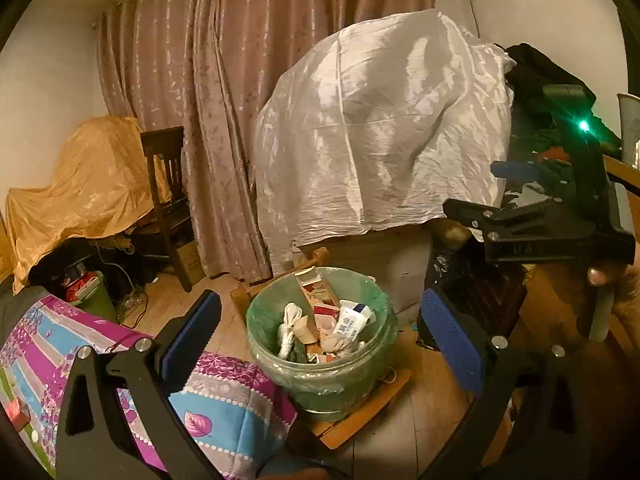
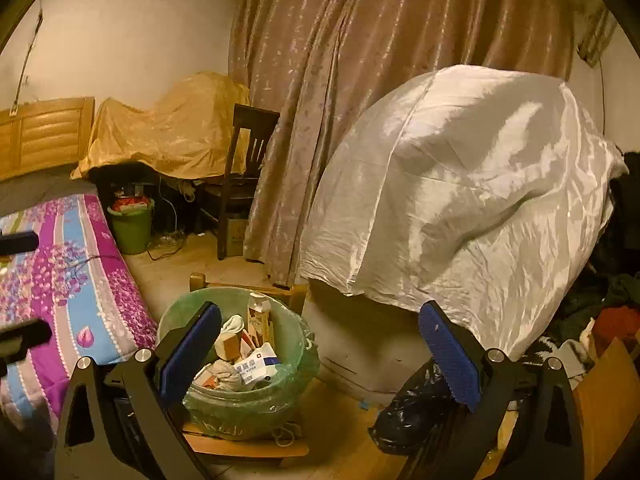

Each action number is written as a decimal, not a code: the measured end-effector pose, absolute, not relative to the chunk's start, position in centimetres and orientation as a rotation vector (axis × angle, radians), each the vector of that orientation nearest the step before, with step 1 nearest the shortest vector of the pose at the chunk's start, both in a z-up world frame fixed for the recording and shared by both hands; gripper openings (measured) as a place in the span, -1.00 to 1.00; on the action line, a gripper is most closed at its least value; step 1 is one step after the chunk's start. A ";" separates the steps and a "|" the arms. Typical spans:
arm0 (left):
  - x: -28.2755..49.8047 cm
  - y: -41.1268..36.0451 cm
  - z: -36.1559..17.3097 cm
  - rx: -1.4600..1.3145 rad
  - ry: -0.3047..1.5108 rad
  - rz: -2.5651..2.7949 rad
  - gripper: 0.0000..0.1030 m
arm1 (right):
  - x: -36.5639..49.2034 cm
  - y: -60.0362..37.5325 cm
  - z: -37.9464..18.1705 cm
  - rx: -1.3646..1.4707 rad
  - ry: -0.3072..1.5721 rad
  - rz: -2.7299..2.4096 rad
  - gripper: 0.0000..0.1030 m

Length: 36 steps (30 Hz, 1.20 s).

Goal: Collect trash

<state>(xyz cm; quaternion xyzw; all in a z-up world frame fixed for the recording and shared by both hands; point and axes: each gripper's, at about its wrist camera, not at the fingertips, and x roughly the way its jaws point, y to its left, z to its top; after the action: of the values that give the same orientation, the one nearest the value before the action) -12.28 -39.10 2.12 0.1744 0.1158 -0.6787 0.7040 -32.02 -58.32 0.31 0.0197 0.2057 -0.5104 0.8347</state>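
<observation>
A trash bin (image 1: 320, 376) lined with a green bag stands on a low wooden stool (image 1: 360, 420) on the floor. It holds several pieces of trash: a white tube (image 1: 352, 322), small cartons and crumpled paper. My left gripper (image 1: 320, 344) is open and empty, its blue pads either side of the bin, above it. The right gripper shows at the right edge of the left wrist view (image 1: 496, 204). In the right wrist view my right gripper (image 2: 320, 348) is open and empty, with the bin (image 2: 244, 404) low and left between its fingers.
A bed with a purple and blue floral quilt (image 1: 120, 360) lies at the left. A large white sheet (image 1: 384, 120) covers furniture behind the bin. A black plastic bag (image 2: 412, 412) lies on the floor at the right. A dark chair (image 2: 248, 176) and a green bucket (image 2: 132, 228) stand by the curtain.
</observation>
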 end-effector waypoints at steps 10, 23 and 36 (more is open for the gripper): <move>-12.2 -39.0 1.5 0.372 0.300 -1.505 0.88 | -31.0 -58.2 -0.3 0.031 0.456 -1.009 0.92; -13.0 -39.7 1.1 0.407 0.335 -1.548 0.88 | -31.5 -58.8 -0.4 0.098 0.423 -0.950 0.92; -13.8 -39.9 1.0 0.480 0.280 -1.472 0.88 | -31.9 -59.3 -0.6 0.125 0.419 -0.955 0.92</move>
<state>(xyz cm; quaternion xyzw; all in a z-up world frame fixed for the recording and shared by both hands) -13.80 -39.92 1.04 0.2161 0.1262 -0.6623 0.7062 -31.94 -59.26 -0.56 0.0598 0.1999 -0.4559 0.8652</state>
